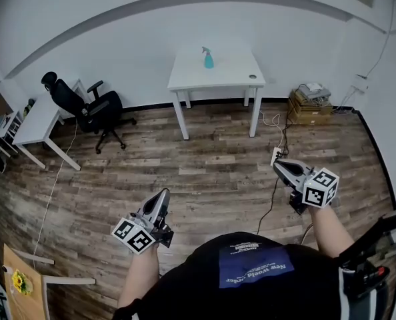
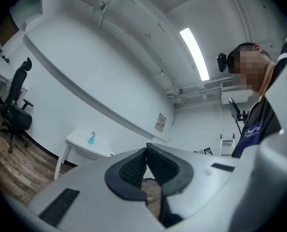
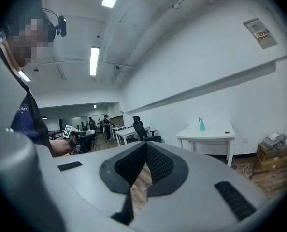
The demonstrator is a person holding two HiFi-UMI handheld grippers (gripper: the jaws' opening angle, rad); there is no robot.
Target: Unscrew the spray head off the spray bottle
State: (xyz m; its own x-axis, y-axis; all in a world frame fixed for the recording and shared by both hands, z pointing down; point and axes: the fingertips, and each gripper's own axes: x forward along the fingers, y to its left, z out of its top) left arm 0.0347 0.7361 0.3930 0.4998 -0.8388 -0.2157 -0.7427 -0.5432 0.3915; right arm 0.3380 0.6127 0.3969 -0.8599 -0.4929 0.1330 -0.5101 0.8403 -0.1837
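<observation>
The bottle [image 1: 209, 59] stood upright on the white counter [image 1: 233, 75] against the far wall. It was well apart from both grippers, with a wide stretch of wood floor [image 1: 205, 169] in between. Its long axis ran vertical, the blue body below and the spray head [image 1: 205, 49] on top. The bottle showed small in every view, so the nozzle's heading was hard to read; in the head view it seemed to point toward the left. The bottle sat toward the counter's back, left of the middle. A small dark round thing [image 1: 253, 77] lay near the counter's right front corner.

The left gripper [image 1: 165, 195] was held low at the head view's left and the right gripper [image 1: 279, 166] at its right, both aimed roughly toward the counter. In the left gripper view the jaws were pressed together, ribbed pads meeting at the tips, with nothing between them. There the bottle showed far off, above and left of the tips. In the right gripper view the jaws were likewise closed on nothing, and the bottle stood far beyond, above and right of the tips. The left gripper's marker cube showed at that view's left edge.

A black office chair [image 1: 86, 105] stood left of the counter, and cardboard boxes [image 1: 309, 107] sat on the floor to its right.
</observation>
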